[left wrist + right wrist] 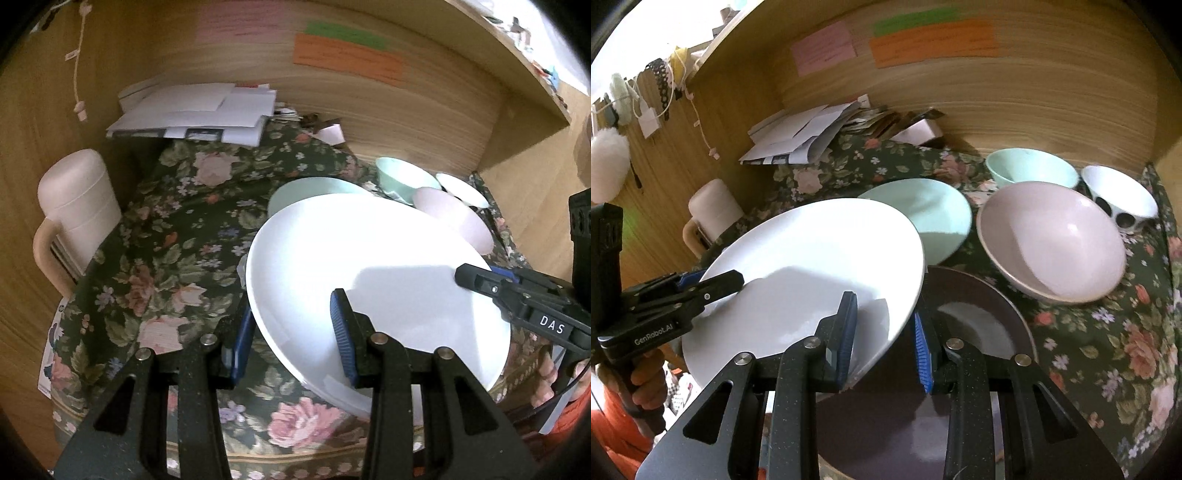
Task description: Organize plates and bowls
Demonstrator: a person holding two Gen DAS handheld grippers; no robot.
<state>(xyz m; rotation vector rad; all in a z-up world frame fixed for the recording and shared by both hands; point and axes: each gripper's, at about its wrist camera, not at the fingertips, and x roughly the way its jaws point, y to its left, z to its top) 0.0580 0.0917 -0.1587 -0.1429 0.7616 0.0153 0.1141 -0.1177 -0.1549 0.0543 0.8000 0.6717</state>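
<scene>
Wooden desk nook w/ a dark floral cloth (1108,332) over the surface, paper slips on the back wall.

Both tongs are on the white plate (812,258), held tilted in the air above the cloth. Left tongs (291,332): jaws narrowed w/ the plate's left rim between the blue pads, one pad above, one below. Right tongs (884,332): same on the right rim, pads bracketing the edge; contact looks firm but can't tell for sure from the wrist view.

Outward: dark plate (979,325) directly under the white one, mint plate (931,218) just behind, pink bowl (1052,240) to the right, mint bowl (1030,168) and dotted bowl (1123,199) at the back. Pink jug (77,206) far left, papers (195,110) behind.

Risks, as I judge: grips are on a thin glazed rim only, so if the two hands drift apart or twist unevenly, the plate could slip and drop on the dark plate, chip likely. Tilt is steep; lowering w/o levelling could bang the edge on the mint plate. Pink bowl is near the right tongs, could get knocked on a swing.

Writing: "DAS" on right tongs, "GenRobot.AI" on left. Wall slips unreadable.
</scene>
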